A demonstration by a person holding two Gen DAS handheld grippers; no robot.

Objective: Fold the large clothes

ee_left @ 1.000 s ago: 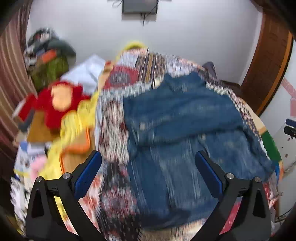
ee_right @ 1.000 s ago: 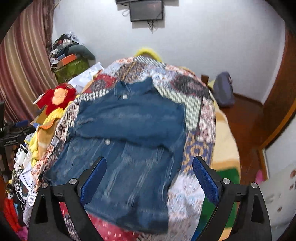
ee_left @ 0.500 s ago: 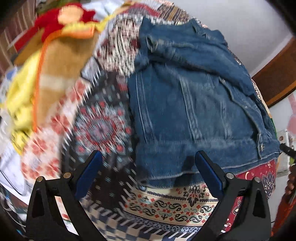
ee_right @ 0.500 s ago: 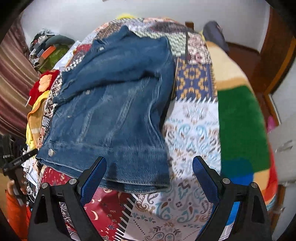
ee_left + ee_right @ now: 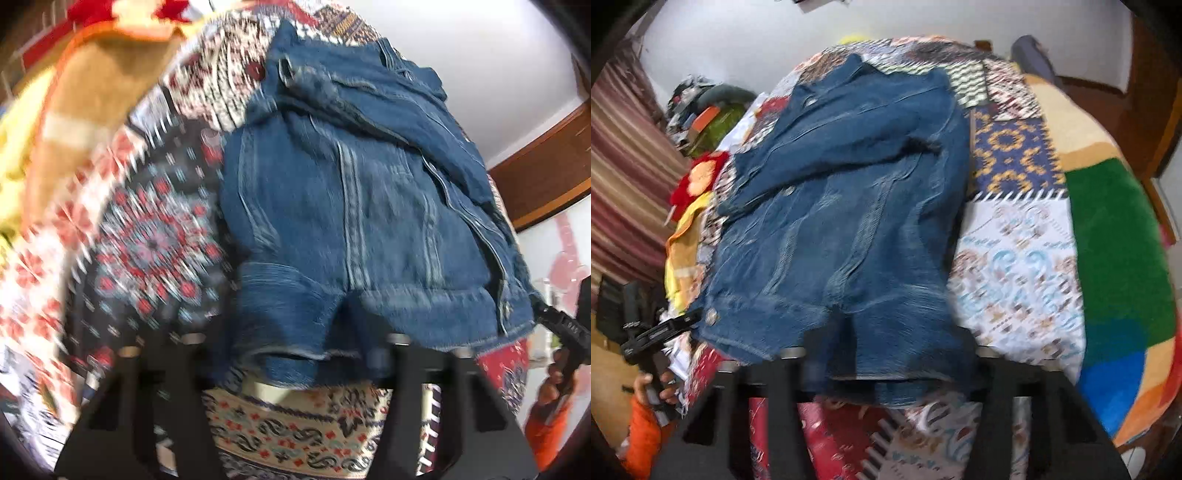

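Observation:
A blue denim jacket point(image 5: 354, 206) lies on a patchwork bedspread point(image 5: 147, 236), sleeves folded across its back. My left gripper point(image 5: 291, 354) is at the near left corner of the hem, and the hem bunches over its fingertips and hides them. In the right wrist view the jacket point(image 5: 842, 206) lies the same way. My right gripper point(image 5: 886, 365) is at the near right corner of the hem, its tips hidden under the cloth. Both pairs of jaws still stand wide apart at their bases, so the grip cannot be told.
An orange and yellow blanket point(image 5: 92, 92) and a red plush toy point(image 5: 698, 177) lie left of the jacket. A green and blue blanket point(image 5: 1115, 236) covers the bed's right side. The other gripper point(image 5: 565, 328) shows at the right edge. Striped curtain point(image 5: 624, 177) at left.
Both grippers have come down and forward from above the bed to the jacket's near hem. The hem now bunches over the fingertips and covers the blue pads.

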